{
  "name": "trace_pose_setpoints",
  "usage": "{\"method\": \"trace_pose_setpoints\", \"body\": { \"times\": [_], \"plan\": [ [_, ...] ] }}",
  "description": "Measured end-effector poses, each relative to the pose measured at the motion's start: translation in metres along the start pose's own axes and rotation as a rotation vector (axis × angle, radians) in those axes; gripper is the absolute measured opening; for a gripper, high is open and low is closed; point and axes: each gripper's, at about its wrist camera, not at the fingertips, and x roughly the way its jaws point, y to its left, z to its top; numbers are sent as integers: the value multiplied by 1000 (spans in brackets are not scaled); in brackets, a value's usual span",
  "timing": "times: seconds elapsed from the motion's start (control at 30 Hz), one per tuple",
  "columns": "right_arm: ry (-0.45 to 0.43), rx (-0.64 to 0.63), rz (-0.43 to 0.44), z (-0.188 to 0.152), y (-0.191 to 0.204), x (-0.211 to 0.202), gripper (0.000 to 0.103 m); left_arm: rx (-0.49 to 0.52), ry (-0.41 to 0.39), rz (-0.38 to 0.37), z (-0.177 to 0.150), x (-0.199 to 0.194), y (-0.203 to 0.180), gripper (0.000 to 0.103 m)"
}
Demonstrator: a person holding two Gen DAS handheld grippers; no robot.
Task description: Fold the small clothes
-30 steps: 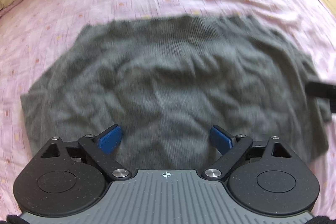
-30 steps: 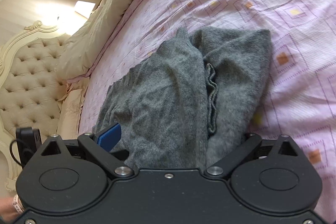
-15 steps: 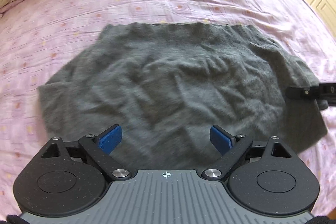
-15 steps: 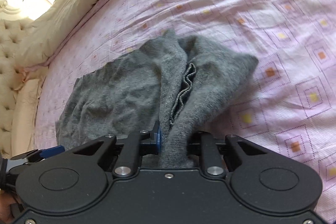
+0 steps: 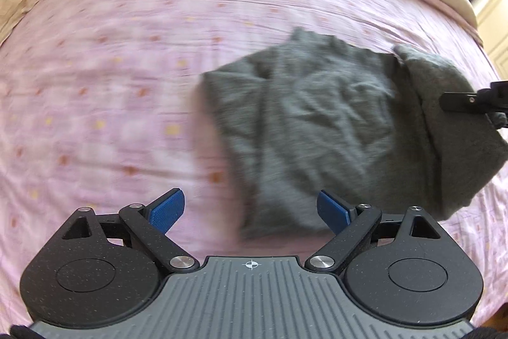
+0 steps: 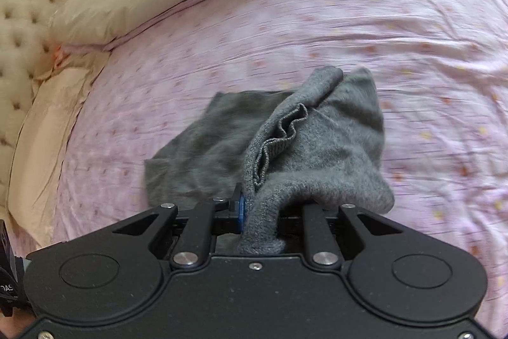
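Right wrist view: right tool (image 6: pixel 258 216) clamps grey knit garment (image 6: pixel 317 154) above bed (image 6: pixel 349 21).

garment (image 6: pixel 324 148): grey knit, soft, fuzzy, ribbed hem | bedsheet (image 5: pixel 127 84): pink printed cloth, matt, creased | headboard (image 6: pixel 22 8): cream tufted padding | left tool (image 5: pixel 250 208): matt speckled black plastic, blue pads, shiny metal pivots

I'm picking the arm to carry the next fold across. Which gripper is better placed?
Right. The right gripper is shut on a bunched edge of the gray sweater; the left gripper is open, holding nothing.
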Motion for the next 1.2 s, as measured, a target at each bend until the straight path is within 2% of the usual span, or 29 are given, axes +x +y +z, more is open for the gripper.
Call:
{"method": "trace_pose_setpoints", "body": {
  "times": [0.13,0.23,0.37,0.47,0.5,0.57,0.67,0.73,0.87,0.97,1.2],
  "plan": [
    [48,-60,-12,-3,51,31,24,-24,5,5,-7,-4,33,91],
    [91,-126,-79,-11,84,56,24,-43,8,10,-11,-5,54,91],
    [133,-186,-150,-19,108,83,27,-82,16,17,-16,-5,72,91],
    [147,-239,-129,-24,121,89,34,-108,21,16,-19,-5,81,91],
    [146,-247,-108,-25,124,88,40,-114,22,13,-19,-4,84,91],
    [121,-260,-49,-27,127,82,47,-123,23,5,-20,-4,86,91],
    [73,-268,84,-30,128,67,47,-121,20,-3,-19,-5,83,91],
    [29,-300,119,-32,130,55,47,-110,18,-10,-16,-5,79,91],
    [-37,-289,118,-35,119,31,47,-81,5,-20,-5,-4,66,91],
    [-68,-284,67,-41,104,17,53,-63,-14,-36,7,-6,56,91],
    [-33,-418,-15,-67,89,9,56,-47,-31,-110,42,0,33,91]
  ]
}}
